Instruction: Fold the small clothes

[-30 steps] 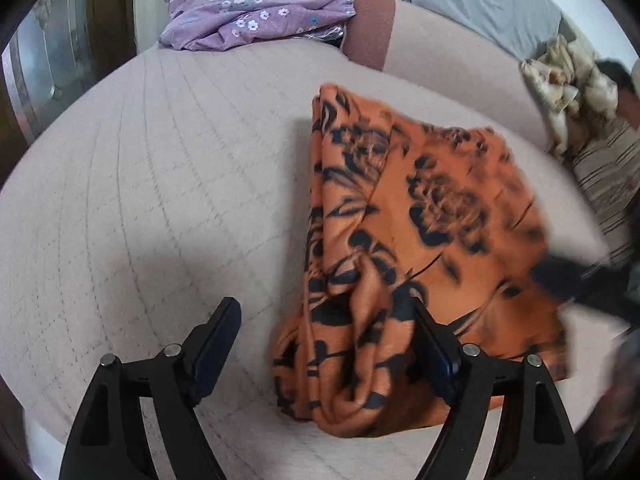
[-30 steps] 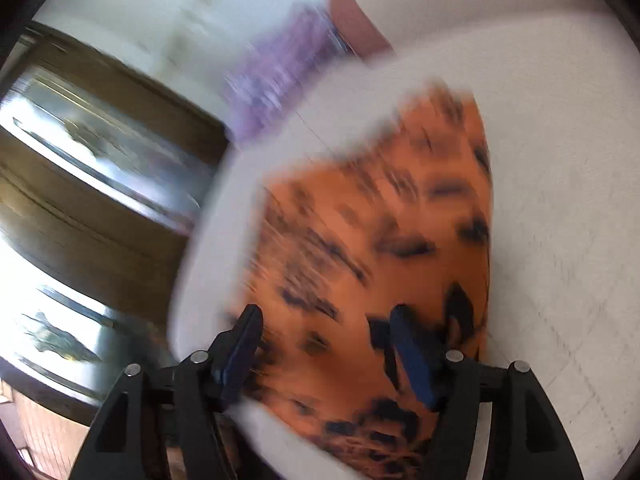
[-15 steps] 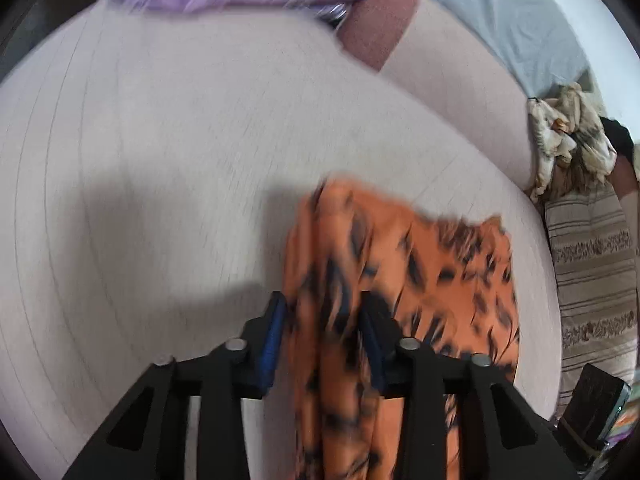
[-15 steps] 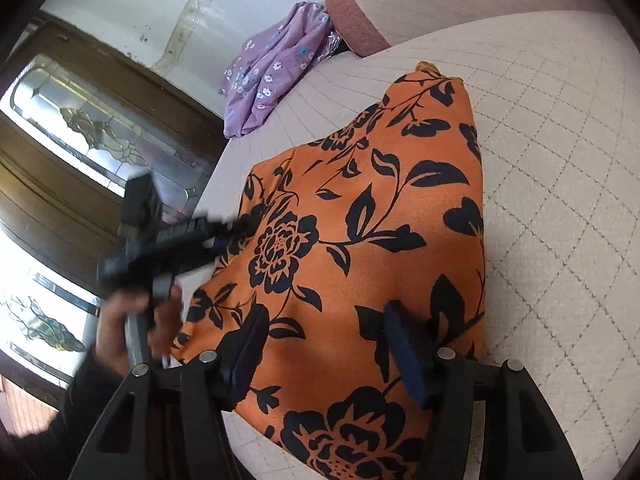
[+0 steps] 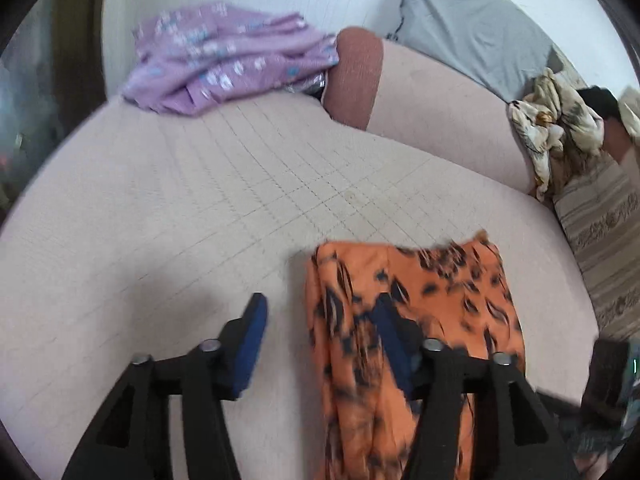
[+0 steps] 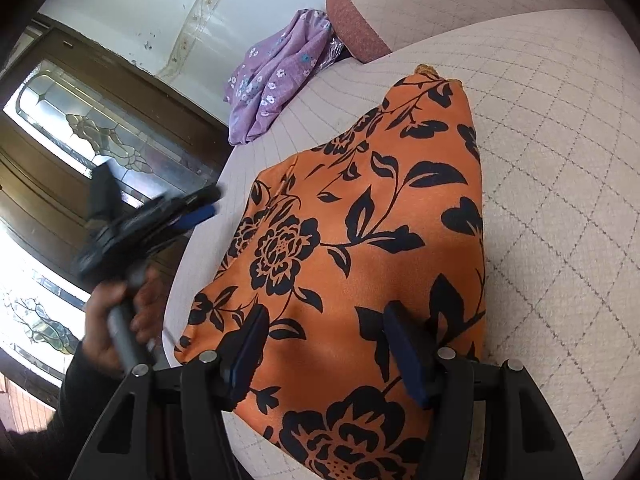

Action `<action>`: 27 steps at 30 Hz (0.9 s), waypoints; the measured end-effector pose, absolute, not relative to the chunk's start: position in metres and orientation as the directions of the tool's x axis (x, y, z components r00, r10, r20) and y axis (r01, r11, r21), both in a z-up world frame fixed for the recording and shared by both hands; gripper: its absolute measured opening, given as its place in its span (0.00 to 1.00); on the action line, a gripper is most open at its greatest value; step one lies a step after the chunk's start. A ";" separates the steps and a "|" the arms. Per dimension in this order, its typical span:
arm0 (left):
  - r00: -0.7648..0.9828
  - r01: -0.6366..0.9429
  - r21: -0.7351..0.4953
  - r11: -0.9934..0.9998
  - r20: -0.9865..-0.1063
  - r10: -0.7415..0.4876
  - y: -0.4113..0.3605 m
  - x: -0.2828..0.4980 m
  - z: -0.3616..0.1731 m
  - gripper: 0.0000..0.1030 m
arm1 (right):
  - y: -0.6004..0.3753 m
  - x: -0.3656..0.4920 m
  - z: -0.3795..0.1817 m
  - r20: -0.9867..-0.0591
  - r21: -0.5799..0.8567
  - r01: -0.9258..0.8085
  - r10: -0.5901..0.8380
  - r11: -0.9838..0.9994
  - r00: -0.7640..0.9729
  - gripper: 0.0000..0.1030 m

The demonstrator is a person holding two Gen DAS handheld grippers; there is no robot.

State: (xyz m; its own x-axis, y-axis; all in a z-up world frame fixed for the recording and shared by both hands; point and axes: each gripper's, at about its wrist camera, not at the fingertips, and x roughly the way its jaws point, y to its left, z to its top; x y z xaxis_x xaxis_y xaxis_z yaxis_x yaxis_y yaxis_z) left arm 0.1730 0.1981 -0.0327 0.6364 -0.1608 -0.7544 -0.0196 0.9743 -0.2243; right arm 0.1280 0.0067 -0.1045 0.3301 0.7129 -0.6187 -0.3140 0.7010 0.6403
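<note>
bed | left gripper let go, opening beside orange cloth | right gripper apart

Quilted bed, orange garment, seemingly purple cloth

The left gripper tilts downward, its jaws opening; a hand grips its handle. The right gripper angles down, jaws parted.

Soft daylight, motion blur, fisheye-warped edges
</note>
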 end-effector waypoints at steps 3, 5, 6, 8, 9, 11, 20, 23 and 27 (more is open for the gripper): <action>0.646 0.001 -0.222 0.975 -0.745 -0.170 0.193 0.126 -0.027 0.63 | 0.005 0.130 -0.105 -0.615 0.653 -0.299 0.717 0.696 0.327 0.62; 0.617 -0.013 -0.185 0.983 -0.775 -0.137 0.185 0.111 -0.042 0.63 | 0.004 0.131 -0.104 -0.618 0.657 -0.289 0.717 0.696 0.322 0.62; 0.585 -0.031 -0.163 0.986 -0.803 -0.115 0.181 0.108 -0.054 0.63 | 0.004 0.131 -0.103 -0.622 0.658 -0.281 0.715 0.698 0.320 0.62; 0.483 -0.064 -0.131 0.989 -0.871 -0.084 0.178 0.110 -0.086 0.62 | 0.004 0.131 -0.099 -0.633 0.656 -0.264 0.706 0.707 0.318 0.62; 0.458 -0.079 -0.133 0.988 -0.885 -0.083 0.180 0.109 -0.095 0.62 | 0.004 0.130 -0.096 -0.643 0.652 -0.250 0.697 0.715 0.317 0.62; 0.512 -0.115 -0.174 0.978 -0.854 -0.092 0.183 0.099 -0.081 0.62 | 0.002 0.125 -0.086 -0.655 0.644 -0.232 0.682 0.729 0.325 0.66; 0.531 -0.109 -0.094 0.990 -0.847 -0.022 0.167 0.095 -0.065 0.63 | -0.008 0.092 -0.079 -0.634 0.664 -0.251 0.708 0.705 0.312 0.77; 0.557 -0.118 -0.098 0.988 -0.830 -0.015 0.165 0.090 -0.052 0.63 | -0.009 0.092 -0.102 -0.655 0.663 -0.232 0.702 0.711 0.280 0.77; 0.585 -0.109 -0.057 0.992 -0.811 0.017 0.159 0.087 -0.037 0.68 | -0.008 0.087 -0.086 -0.650 0.659 -0.237 0.699 0.714 0.299 0.77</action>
